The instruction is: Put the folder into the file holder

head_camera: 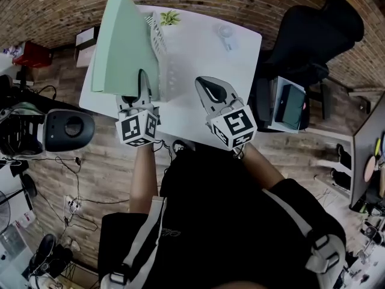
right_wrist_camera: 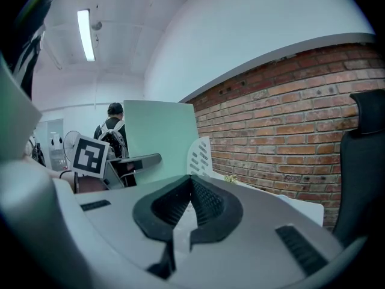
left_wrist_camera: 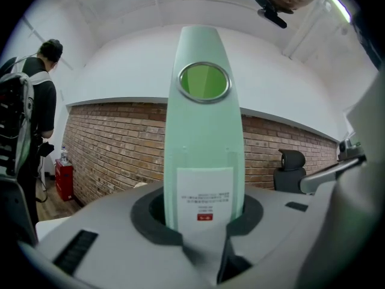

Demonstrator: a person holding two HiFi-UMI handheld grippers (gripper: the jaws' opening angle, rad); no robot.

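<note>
Folder (head_camera: pixel 123 41) upright in left tongs (head_camera: pixel 142 83)

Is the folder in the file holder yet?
Out: the left gripper holds the folder upright beside the white file holder, not inside it.

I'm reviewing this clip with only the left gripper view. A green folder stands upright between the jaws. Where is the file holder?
Observer: In the head view the white file holder stands on the white table, just right of the folder.
Operator: Is the other gripper helping?
Observer: No. The right gripper hovers over the table, apart from the folder, with its jaws together and nothing between them.
Operator: Anything else near the holder?
Observer: A small green plant sits on the table just beyond it.
</note>
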